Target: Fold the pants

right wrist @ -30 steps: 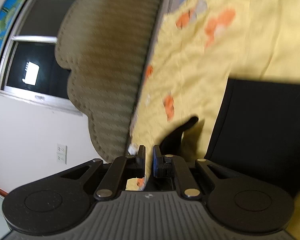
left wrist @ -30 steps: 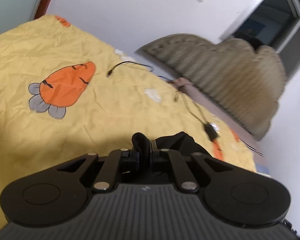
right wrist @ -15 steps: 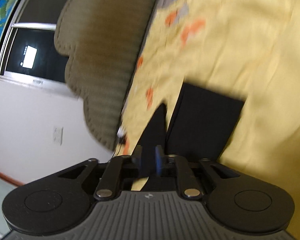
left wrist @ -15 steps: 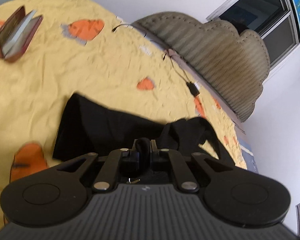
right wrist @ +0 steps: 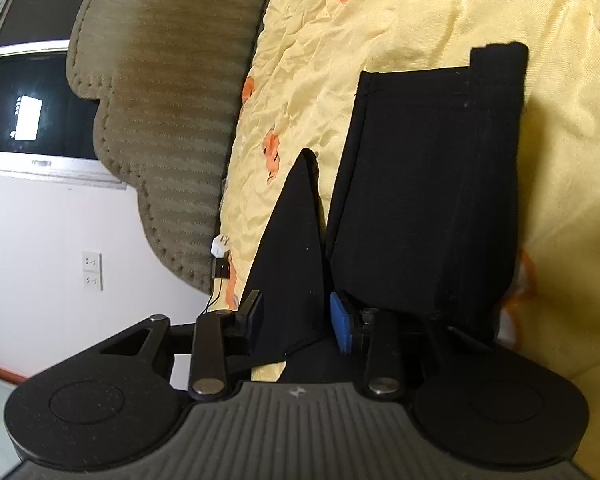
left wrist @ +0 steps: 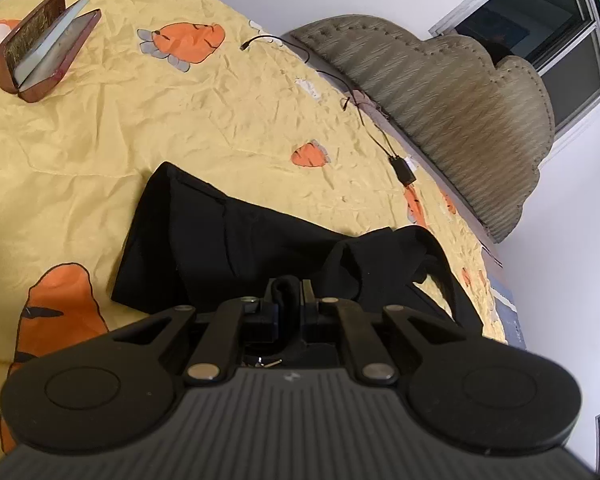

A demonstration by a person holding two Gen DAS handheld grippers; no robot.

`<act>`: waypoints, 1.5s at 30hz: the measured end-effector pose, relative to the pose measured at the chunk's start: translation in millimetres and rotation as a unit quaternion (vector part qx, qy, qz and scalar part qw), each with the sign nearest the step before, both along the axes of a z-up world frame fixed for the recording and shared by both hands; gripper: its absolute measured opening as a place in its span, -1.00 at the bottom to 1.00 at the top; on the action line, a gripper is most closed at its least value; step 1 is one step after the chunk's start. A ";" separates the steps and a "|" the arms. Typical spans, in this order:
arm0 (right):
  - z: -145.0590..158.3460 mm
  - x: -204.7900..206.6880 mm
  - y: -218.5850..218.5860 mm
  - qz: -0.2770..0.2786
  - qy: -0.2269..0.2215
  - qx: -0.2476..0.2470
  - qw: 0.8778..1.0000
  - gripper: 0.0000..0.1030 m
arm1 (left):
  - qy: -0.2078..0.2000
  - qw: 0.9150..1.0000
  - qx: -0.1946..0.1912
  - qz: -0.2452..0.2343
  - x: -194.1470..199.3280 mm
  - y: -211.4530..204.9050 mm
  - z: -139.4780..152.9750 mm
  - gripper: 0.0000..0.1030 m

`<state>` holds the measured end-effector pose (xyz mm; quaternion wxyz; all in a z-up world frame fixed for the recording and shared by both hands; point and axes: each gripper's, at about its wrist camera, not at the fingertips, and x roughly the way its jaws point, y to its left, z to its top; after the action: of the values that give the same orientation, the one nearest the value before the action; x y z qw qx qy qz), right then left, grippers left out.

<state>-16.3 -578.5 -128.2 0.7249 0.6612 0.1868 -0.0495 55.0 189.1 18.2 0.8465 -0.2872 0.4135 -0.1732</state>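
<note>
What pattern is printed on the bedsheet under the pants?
Orange carrots on the wrinkled yellow bedsheet, clearest in the left wrist view.

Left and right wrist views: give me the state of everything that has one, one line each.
Black fabric pants: partly folded, lying on the bed.
Left gripper: shut on a bunched edge of the pants.
Right gripper: open, jaws just been opening, a flap of the pants loose between them.
Dark red hinged case: lid open.
Black charger cable: loose on the yellow carrot-print bedsheet, which is wrinkled.
</note>
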 end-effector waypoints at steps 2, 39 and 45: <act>4.3 1.1 4.2 -0.005 -0.003 0.004 1.000 0.08 | 0.002 1.000 -0.002 0.001 -0.2 0.6 -0.4 -0.86; 50.4 -25.6 7.2 -0.128 -0.132 -0.021 0.983 -0.80 | -0.092 0.993 0.068 -0.022 2.4 -11.6 54.7 -0.84; 63.2 -108.9 -6.1 -0.194 -0.072 -0.114 0.972 -0.80 | -0.102 0.987 0.116 -0.045 -5.4 -22.6 49.3 -0.83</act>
<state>-125.2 -584.6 -65.0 0.7835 0.5998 -0.0043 -0.1620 49.6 166.5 67.4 0.9030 -0.1489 0.3549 -0.1907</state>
